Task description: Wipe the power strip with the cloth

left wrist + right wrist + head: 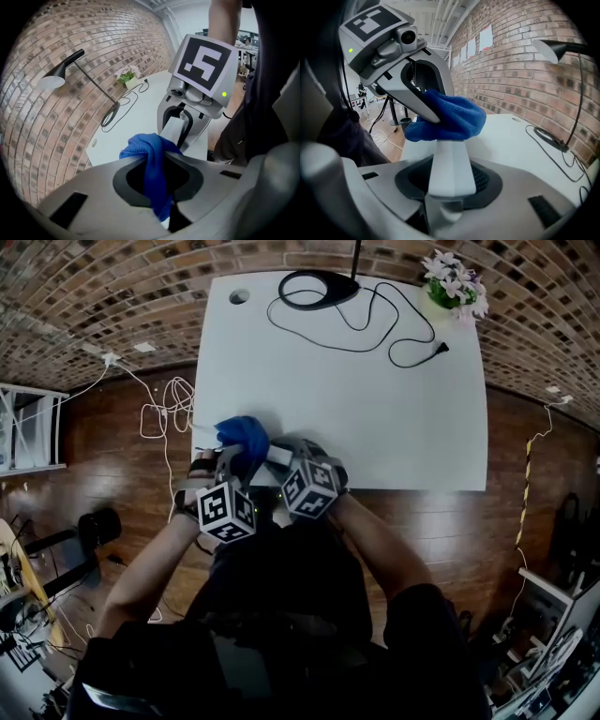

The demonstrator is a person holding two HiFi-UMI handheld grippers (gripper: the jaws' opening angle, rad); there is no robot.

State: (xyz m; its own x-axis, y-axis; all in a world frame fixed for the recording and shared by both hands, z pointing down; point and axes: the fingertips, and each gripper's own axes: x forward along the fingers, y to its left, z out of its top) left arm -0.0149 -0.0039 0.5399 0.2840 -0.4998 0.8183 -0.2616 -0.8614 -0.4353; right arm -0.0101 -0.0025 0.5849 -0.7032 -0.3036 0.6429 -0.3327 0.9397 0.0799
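Observation:
A blue cloth (242, 439) is bunched at the near edge of the white table (375, 409). My left gripper (230, 465) is shut on it; in the left gripper view the cloth (152, 159) hangs pinched between the jaws of that gripper (157, 161). My right gripper (298, 457) is shut on a white power strip (277, 456). In the right gripper view the power strip (450, 164) sticks out forward from the right gripper (450, 178). The cloth (450, 119) rests on the strip's far end, with the left gripper (408, 89) behind it.
At the table's far side lie a black lamp base (314, 289) with its black cord and plug (394, 329), and a pot of flowers (455, 287) at the far right corner. White cables (164, 409) lie on the wooden floor left of the table. A brick wall runs behind.

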